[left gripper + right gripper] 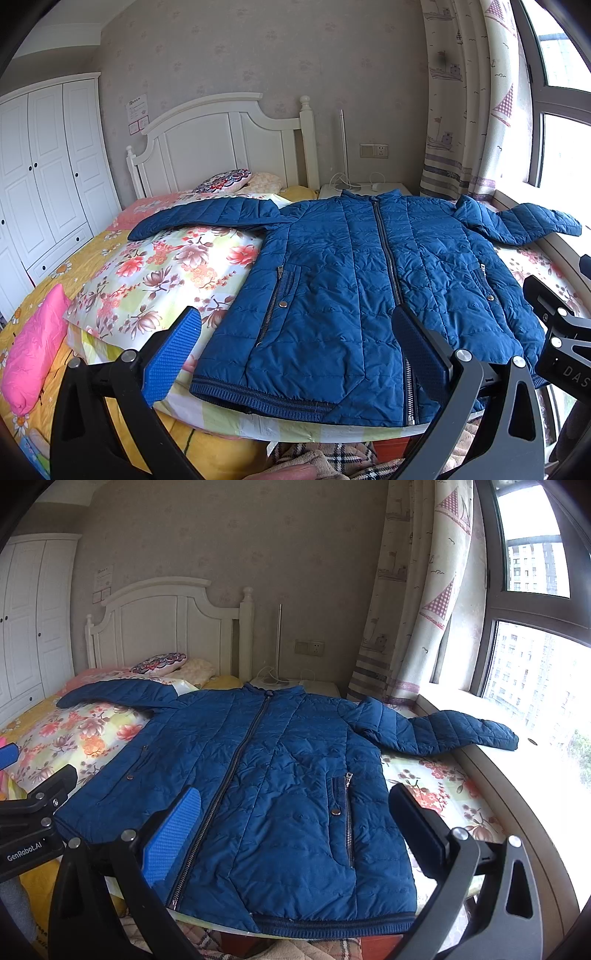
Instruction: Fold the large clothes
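A blue quilted zip jacket [354, 280] lies flat and zipped on a floral quilt, front up, both sleeves spread out to the sides. It also shows in the right wrist view [266, 771]. My left gripper [299, 339] is open and empty, held above the jacket's hem at its left half. My right gripper [295, 819] is open and empty above the hem at its right half. The right sleeve [443, 731] reaches onto the window sill. The left sleeve [207, 216] lies toward the pillows.
The floral quilt [166, 269] covers a bed with a white headboard [221, 144]. A pink folded garment [33, 347] lies at the left. A wardrobe [44, 166] stands left, a window sill [517, 775] and curtain [417, 602] right. A plaid blanket [332, 458] is below the hem.
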Motion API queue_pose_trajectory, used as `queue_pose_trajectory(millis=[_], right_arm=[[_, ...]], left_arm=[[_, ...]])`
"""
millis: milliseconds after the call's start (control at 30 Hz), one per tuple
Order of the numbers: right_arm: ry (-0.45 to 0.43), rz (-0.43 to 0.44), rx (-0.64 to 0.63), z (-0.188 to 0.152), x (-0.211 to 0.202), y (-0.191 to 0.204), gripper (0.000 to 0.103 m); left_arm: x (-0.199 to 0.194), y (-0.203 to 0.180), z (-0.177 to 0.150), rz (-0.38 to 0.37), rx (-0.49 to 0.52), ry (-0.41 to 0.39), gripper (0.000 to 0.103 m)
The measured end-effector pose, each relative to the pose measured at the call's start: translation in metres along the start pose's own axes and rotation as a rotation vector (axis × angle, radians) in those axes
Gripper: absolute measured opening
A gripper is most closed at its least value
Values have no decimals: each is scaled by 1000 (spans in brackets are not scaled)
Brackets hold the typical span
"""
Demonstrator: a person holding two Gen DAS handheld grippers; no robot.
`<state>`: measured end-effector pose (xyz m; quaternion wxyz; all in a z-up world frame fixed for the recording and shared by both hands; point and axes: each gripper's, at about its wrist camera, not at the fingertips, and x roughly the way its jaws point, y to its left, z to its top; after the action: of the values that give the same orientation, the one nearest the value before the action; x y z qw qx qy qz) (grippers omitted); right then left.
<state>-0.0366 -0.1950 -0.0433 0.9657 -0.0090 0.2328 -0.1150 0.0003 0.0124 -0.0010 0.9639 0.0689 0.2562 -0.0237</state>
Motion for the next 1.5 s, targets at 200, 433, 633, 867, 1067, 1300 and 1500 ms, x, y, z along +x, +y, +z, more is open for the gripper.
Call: queue_pose_trajectory(millis=[200, 433, 633, 867, 1067, 1300, 1500], right_arm=[[1, 2, 0, 0, 0, 0, 101], [2, 3, 0, -1, 0, 1, 101], [1, 4, 3, -1, 0, 2, 101], [22, 10, 15, -5, 12, 0, 101], [65, 73, 49, -11, 40, -17, 101], [195, 116, 177, -7, 113, -72, 101], [297, -1, 470, 0, 214, -178, 93]], left_arm=[[0, 0, 0, 0, -2, 0, 99], [0, 1, 0, -1, -2, 1, 99], [0, 0, 0, -1, -3, 1, 99], [8, 5, -2, -6, -4, 29, 99], [43, -7, -3, -16, 17, 88, 99], [136, -33, 21, -23, 119, 186, 99], [256, -59, 64, -16, 217, 281, 99]])
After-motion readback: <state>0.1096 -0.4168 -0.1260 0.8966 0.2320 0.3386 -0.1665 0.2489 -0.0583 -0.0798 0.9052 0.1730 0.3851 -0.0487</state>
